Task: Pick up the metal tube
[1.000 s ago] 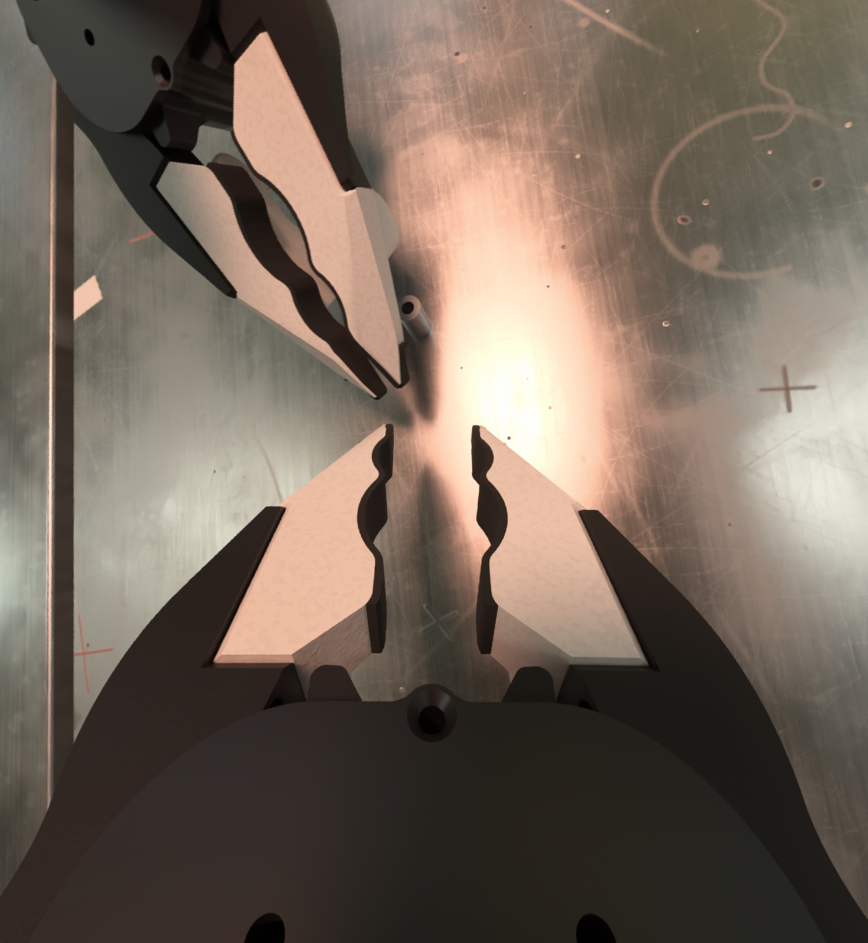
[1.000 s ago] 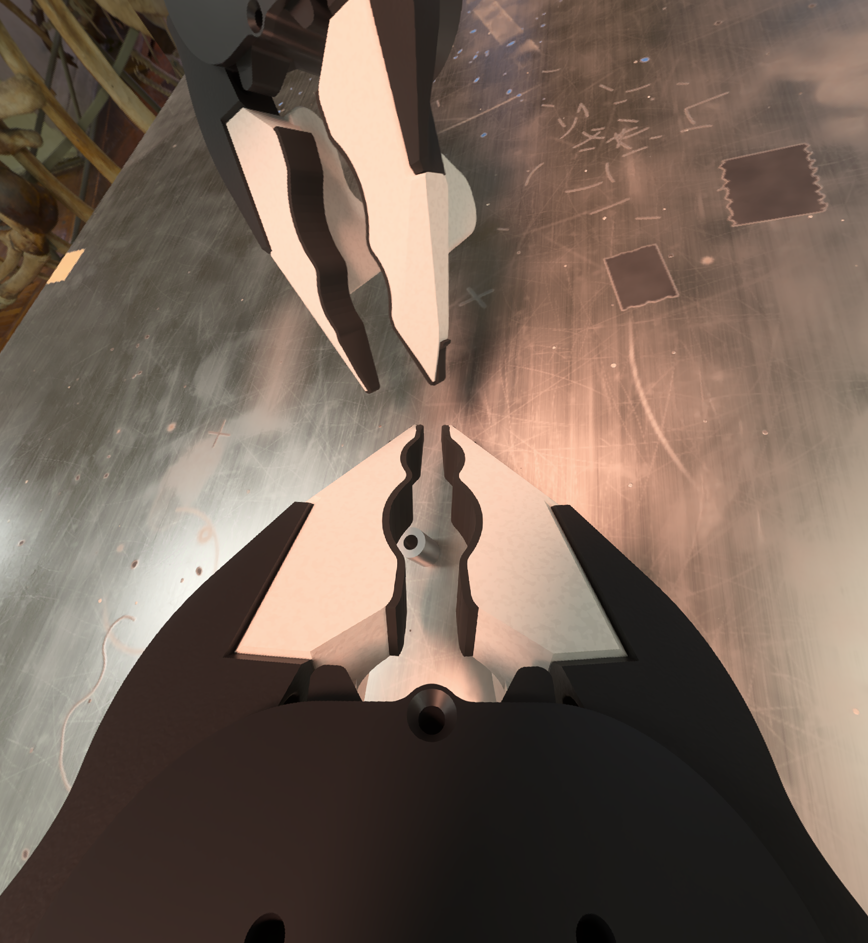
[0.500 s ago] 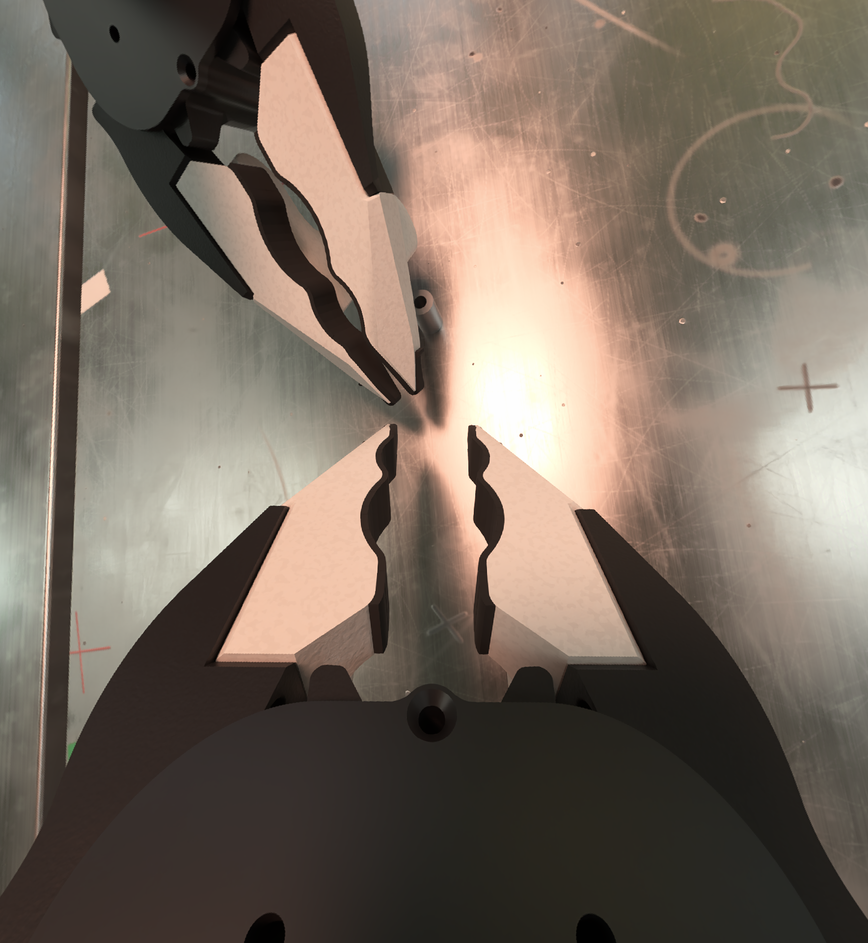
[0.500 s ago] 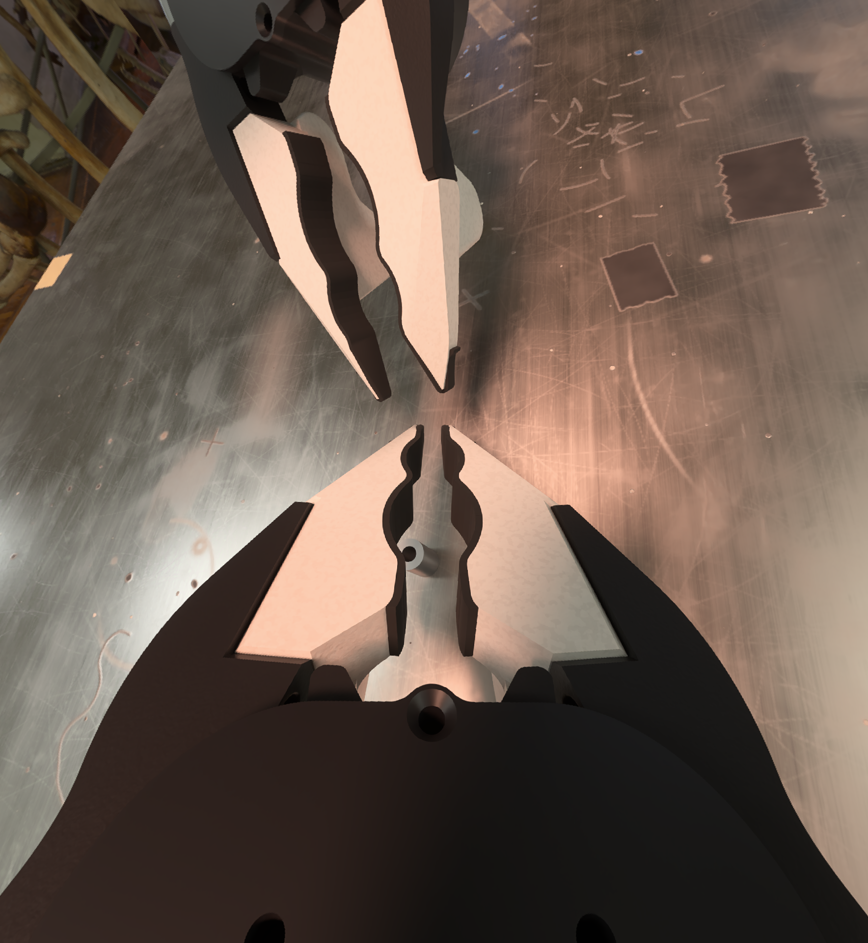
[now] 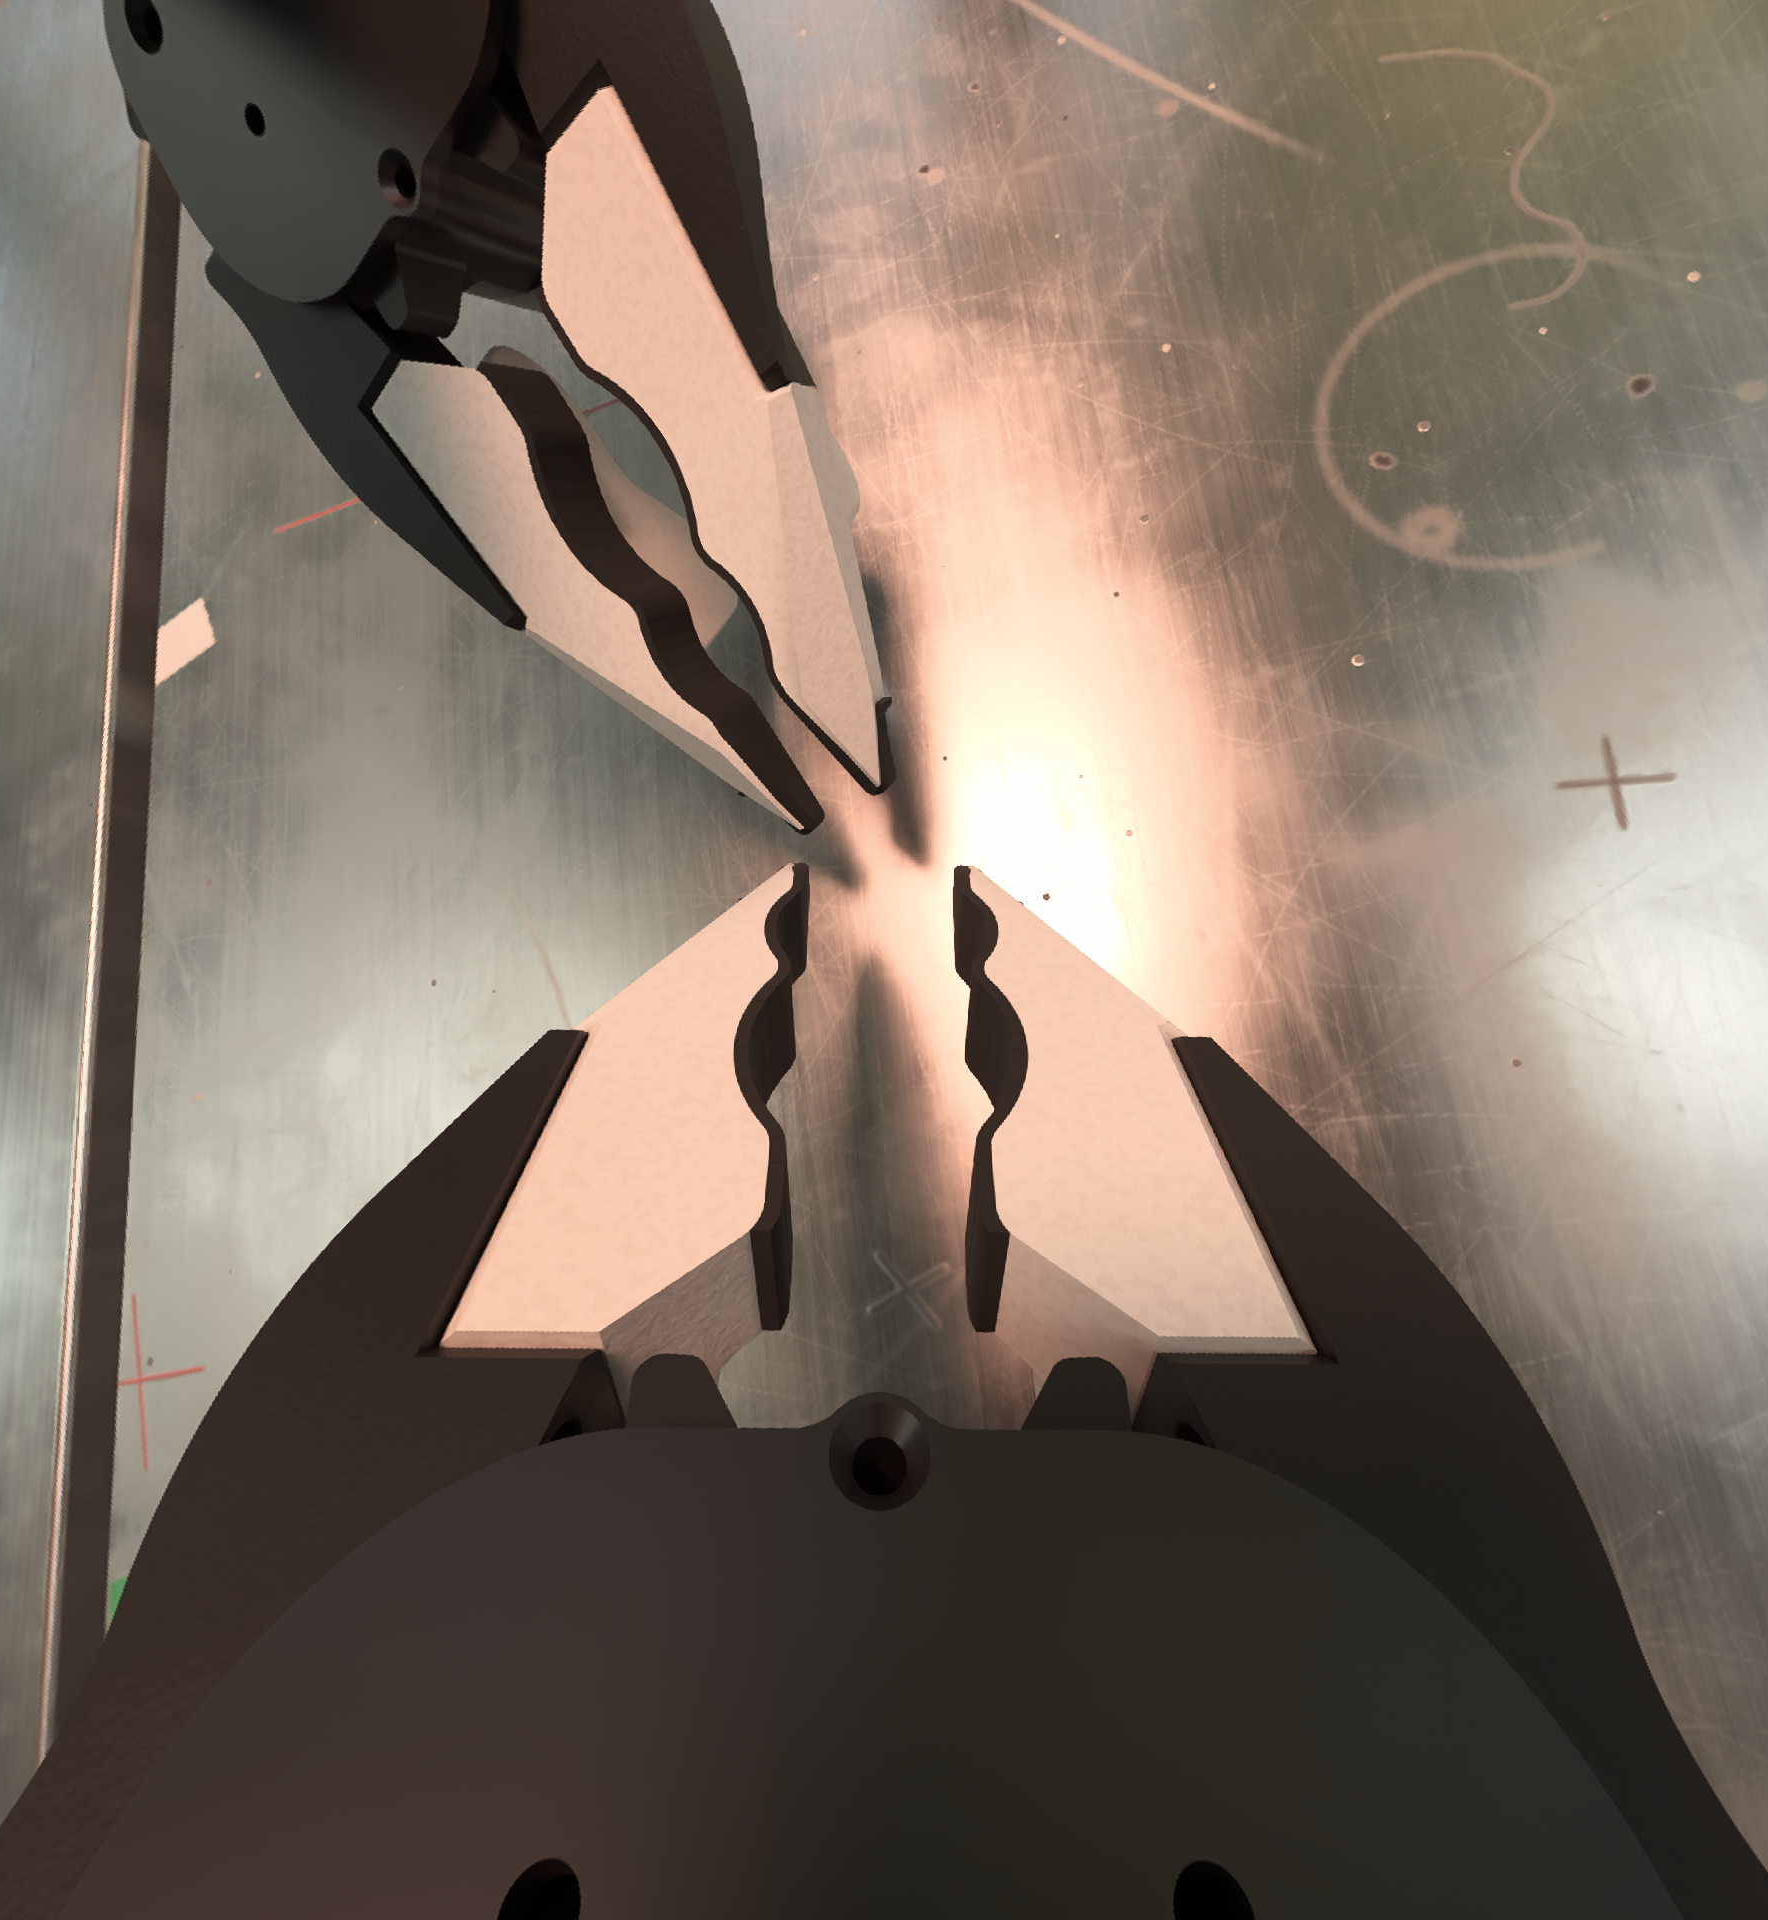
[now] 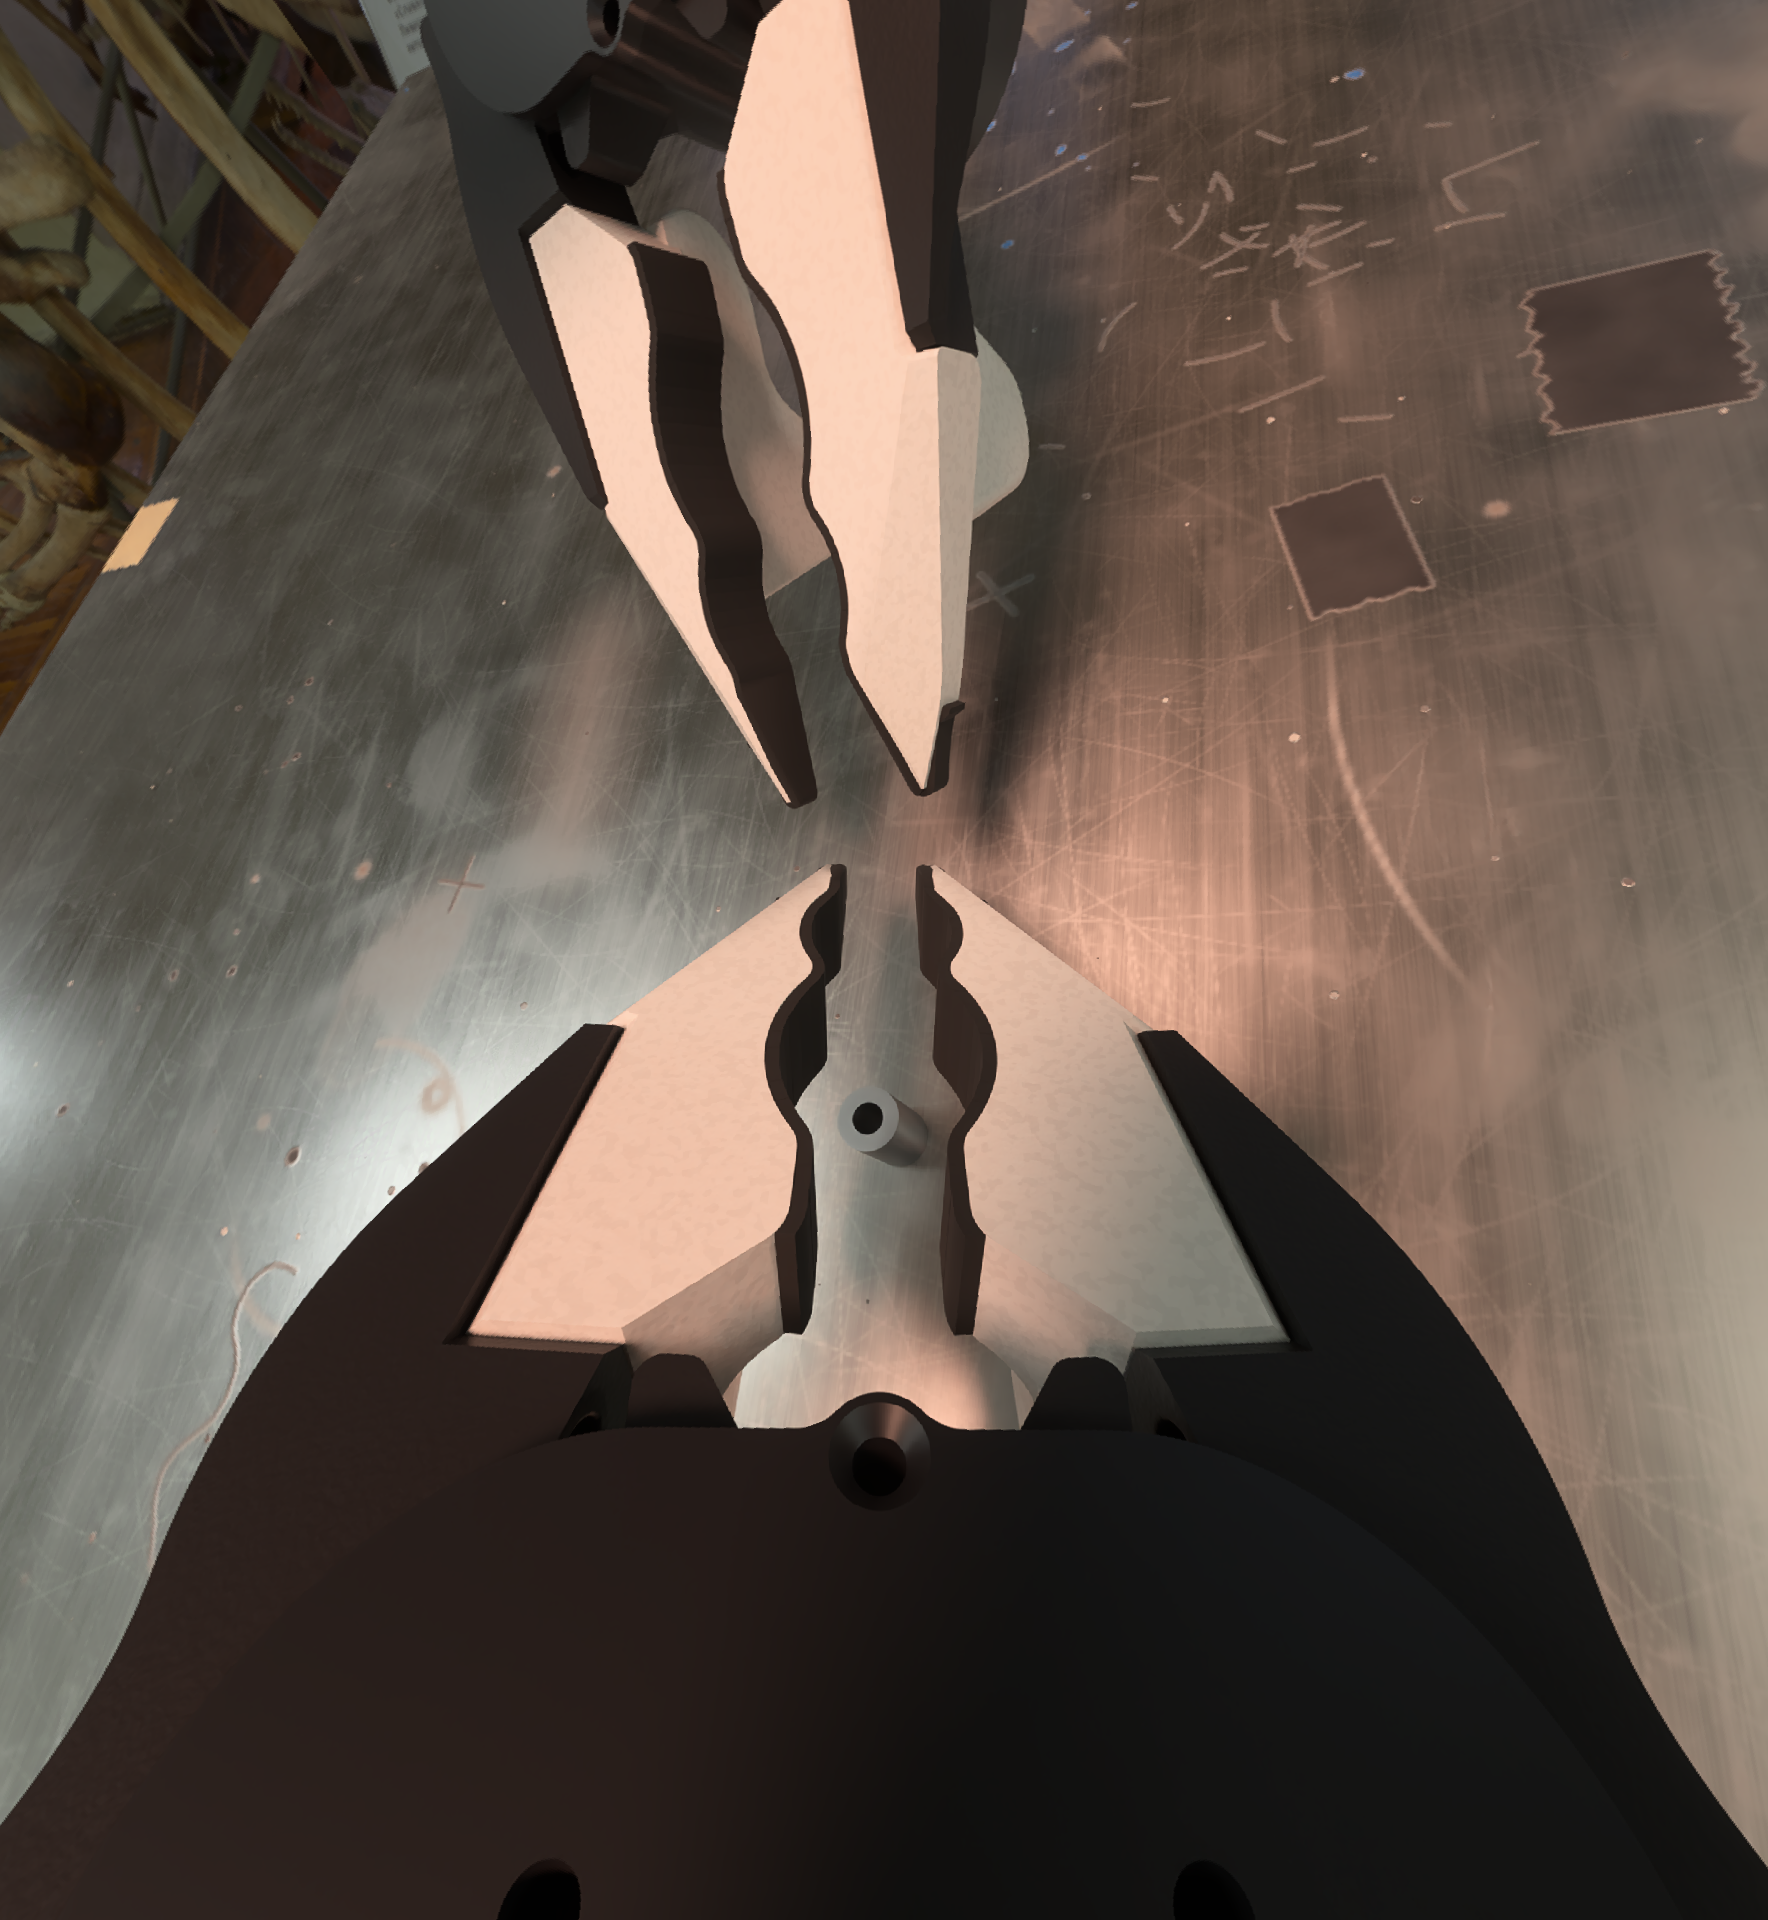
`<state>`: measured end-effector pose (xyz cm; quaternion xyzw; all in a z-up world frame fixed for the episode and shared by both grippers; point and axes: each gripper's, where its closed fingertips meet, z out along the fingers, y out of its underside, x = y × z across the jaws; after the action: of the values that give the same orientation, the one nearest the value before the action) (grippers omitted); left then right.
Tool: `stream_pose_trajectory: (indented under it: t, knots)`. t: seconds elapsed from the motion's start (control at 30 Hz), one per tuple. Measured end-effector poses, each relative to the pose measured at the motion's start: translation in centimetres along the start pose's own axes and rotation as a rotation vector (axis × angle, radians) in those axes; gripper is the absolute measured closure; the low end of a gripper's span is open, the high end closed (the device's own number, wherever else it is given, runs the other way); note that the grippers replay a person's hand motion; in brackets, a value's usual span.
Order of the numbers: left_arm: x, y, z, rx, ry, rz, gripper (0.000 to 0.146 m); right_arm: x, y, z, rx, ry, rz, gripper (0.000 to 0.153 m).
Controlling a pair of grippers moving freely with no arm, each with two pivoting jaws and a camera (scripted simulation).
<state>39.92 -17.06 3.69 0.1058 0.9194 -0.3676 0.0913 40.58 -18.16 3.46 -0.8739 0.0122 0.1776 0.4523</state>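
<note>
The metal tube [image 6: 885, 1132] is a short grey cylinder with a bore, lying on the scratched metal table [image 6: 1379, 1039]. In the right wrist view it sits between the two fingers of my right gripper [image 6: 880, 871], whose jaws stand a little apart on either side of it without clearly touching it. In the left wrist view the tube is hidden behind the right gripper [image 5: 844, 800], which points down from the upper left. My left gripper [image 5: 880, 873] is open and empty, tip to tip with the right one; it also shows in the right wrist view [image 6: 859, 790].
The table's left edge [image 6: 184, 468] runs diagonally, with wooden frames [image 6: 49, 260] beyond it. Two dark patches [image 6: 1638, 353] [image 6: 1353, 551] lie flat at the far right. A thin seam [image 5: 121, 831] and a white tape scrap [image 5: 184, 639] mark the table's left side.
My right gripper's jaws have widened around the tube. In the left wrist view the tube, seen beside the right gripper's finger before, is now covered by it. The left gripper has barely moved.
</note>
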Motion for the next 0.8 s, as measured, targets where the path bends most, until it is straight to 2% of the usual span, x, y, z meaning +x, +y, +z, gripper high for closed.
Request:
stream_pose_trajectory:
  t: [0.8]
  knots:
    - [0.07, 0.0, -0.03, 0.061, -0.002, -0.021, 0.116, 0.19, -0.16, 0.3, -0.003, 0.042, -0.007, 0.145]
